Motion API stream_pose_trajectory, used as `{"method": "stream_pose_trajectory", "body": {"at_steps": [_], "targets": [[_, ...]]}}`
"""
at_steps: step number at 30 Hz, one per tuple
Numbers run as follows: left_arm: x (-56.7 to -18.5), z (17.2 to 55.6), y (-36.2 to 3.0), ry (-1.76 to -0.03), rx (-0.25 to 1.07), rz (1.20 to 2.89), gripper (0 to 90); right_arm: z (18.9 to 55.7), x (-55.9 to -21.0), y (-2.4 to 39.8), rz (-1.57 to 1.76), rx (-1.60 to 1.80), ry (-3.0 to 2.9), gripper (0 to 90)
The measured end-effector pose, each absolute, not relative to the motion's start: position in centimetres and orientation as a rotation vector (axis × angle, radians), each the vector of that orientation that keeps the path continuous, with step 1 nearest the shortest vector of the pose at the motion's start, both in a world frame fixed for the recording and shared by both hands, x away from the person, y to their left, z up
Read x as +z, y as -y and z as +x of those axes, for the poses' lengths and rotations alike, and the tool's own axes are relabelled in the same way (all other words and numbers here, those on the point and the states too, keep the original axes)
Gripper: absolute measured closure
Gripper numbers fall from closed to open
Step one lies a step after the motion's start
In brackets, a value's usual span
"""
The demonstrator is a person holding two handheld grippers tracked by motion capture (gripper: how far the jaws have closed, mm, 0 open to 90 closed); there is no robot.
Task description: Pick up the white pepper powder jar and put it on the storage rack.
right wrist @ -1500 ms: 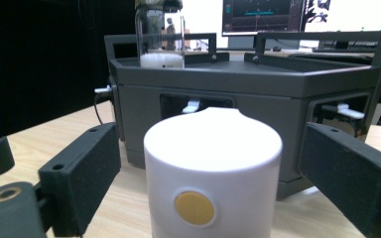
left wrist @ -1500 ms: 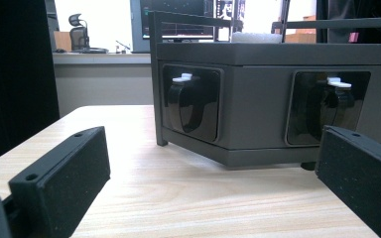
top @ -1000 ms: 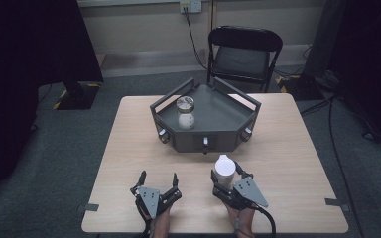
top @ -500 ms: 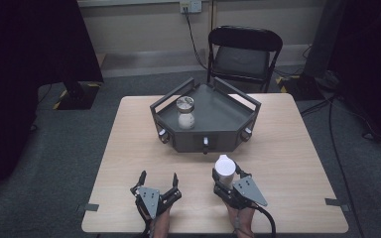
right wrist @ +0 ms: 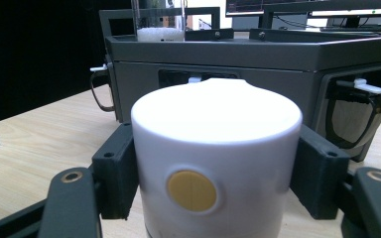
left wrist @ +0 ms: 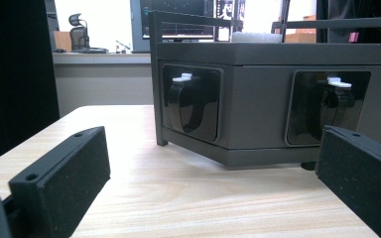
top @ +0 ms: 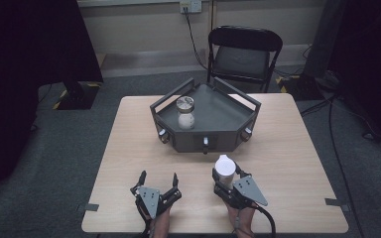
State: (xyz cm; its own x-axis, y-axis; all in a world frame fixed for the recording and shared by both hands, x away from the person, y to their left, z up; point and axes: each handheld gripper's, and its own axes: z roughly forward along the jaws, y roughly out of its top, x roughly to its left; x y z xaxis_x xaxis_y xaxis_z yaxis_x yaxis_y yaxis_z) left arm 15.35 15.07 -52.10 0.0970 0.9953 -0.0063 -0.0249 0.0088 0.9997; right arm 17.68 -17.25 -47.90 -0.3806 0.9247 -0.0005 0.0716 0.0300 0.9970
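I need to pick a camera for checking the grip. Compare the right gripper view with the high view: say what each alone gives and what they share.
Right gripper view alone: a yellow round spot on the white container, with both jaws pressed to its sides.
High view alone: the left gripper open over bare table, and a black chair.
Both: the right gripper shut on the container, the dark tray and the jar on it.

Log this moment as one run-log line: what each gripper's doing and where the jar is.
right gripper: just closed on white cup | left gripper: open, empty | jar: on tray
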Motion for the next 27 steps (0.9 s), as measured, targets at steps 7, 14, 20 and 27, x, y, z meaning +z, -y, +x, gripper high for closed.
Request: {"method": "stream_pose_trajectory", "body": {"at_steps": [7,14,20,27], "targets": [[-52.1,15.4,-15.1,-1.123,1.144,1.229,0.0,17.7,-47.5,17.4,1.042,1.442,-1.569,30.4],[-52.1,15.4,-15.1,-1.123,1.144,1.230,0.0,17.7,-46.8,17.7,1.023,1.452,-1.575,30.4],[-52.1,15.4,-15.1,-1.123,1.144,1.230,0.0,17.8,-46.3,17.8,1.017,1.452,-1.587,30.4],[-52.1,15.4,-15.1,-1.123,1.144,1.230,0.0,17.9,-45.8,18.0,1.017,1.453,-1.600,30.4]]}}
